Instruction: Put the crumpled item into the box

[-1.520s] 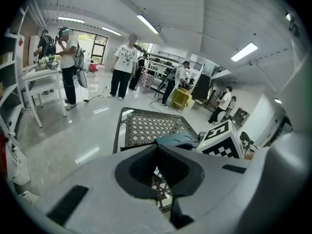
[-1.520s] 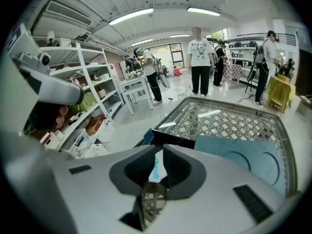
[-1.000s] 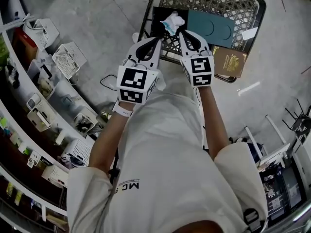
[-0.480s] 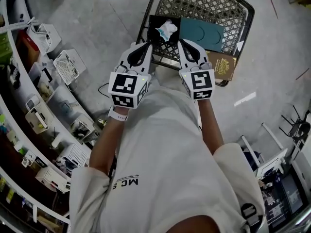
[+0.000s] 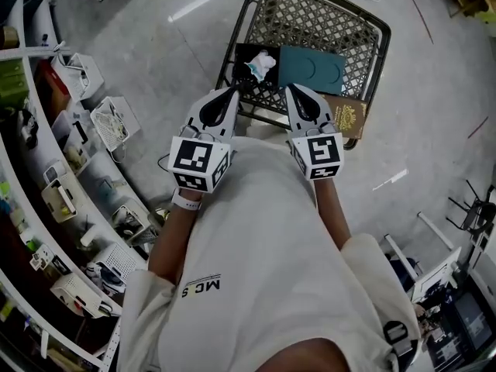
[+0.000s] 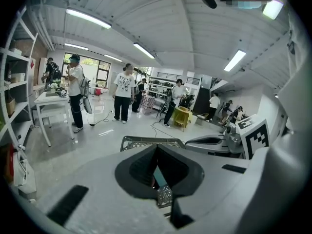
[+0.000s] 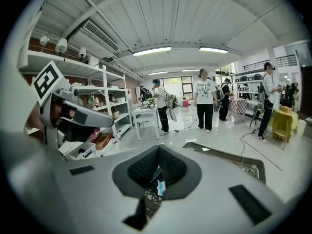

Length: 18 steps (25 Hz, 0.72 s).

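Observation:
The crumpled white-and-blue item (image 5: 261, 64) lies in a shallow black box (image 5: 242, 56) on a metal mesh table (image 5: 325, 23). A sliver of the crumpled item (image 7: 160, 187) shows through the right gripper's jaw gap. Next to the box lie a teal lid (image 5: 312, 70) and a brown book (image 5: 346, 118). My left gripper (image 5: 231, 91) hovers at the table's near edge, just short of the box, shut and holding nothing. My right gripper (image 5: 293, 91) is beside it, below the teal lid, also shut and holding nothing. In their own views the left gripper (image 6: 157, 148) and right gripper (image 7: 158, 148) show jaws meeting at the tip.
Curved shelving (image 5: 54, 184) with white devices and trays runs along the left. A stand with equipment (image 5: 446, 301) is at the lower right. Several people (image 7: 204, 104) stand in the room beyond, near a white table (image 6: 51, 101) and a yellow chair (image 6: 182, 117).
Both grippers have drawn back from the box toward the person's body. The crumpled item, earlier between the fingertips, now lies alone in the black box.

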{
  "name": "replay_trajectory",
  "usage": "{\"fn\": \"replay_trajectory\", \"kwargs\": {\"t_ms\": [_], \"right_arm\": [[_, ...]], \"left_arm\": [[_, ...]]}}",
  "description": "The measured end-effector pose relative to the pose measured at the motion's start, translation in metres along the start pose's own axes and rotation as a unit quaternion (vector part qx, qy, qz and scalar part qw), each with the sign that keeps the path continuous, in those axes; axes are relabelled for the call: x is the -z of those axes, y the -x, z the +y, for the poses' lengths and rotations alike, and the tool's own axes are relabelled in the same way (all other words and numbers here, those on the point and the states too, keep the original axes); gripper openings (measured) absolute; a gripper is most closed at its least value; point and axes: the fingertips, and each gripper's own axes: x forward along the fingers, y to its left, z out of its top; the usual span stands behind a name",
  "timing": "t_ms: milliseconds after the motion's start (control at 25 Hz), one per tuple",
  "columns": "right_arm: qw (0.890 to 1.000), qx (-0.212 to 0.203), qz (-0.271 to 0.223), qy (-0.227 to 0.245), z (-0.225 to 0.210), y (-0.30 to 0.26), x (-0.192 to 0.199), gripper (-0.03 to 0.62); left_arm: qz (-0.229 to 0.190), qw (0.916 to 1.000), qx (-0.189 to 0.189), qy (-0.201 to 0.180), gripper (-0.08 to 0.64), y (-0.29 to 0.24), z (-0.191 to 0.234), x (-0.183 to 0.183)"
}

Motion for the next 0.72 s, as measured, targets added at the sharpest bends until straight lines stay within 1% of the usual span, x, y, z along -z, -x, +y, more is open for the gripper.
{"fn": "replay_trajectory", "kwargs": {"t_ms": [160, 360, 720], "right_arm": [[1.0, -0.004, -0.017, -0.001, 0.002, 0.014, -0.01, 0.015], [0.999, -0.014, -0.039, 0.004, 0.011, 0.024, -0.025, 0.016], [0.998, -0.013, -0.053, -0.003, 0.008, 0.027, -0.026, 0.015]], "left_arm": [[-0.015, 0.9998, -0.005, -0.01, 0.02, 0.01, -0.006, -0.007], [-0.025, 0.9996, -0.007, -0.014, 0.02, 0.02, -0.012, -0.009], [-0.031, 0.9992, -0.006, -0.024, 0.02, 0.024, -0.022, -0.013]]}}
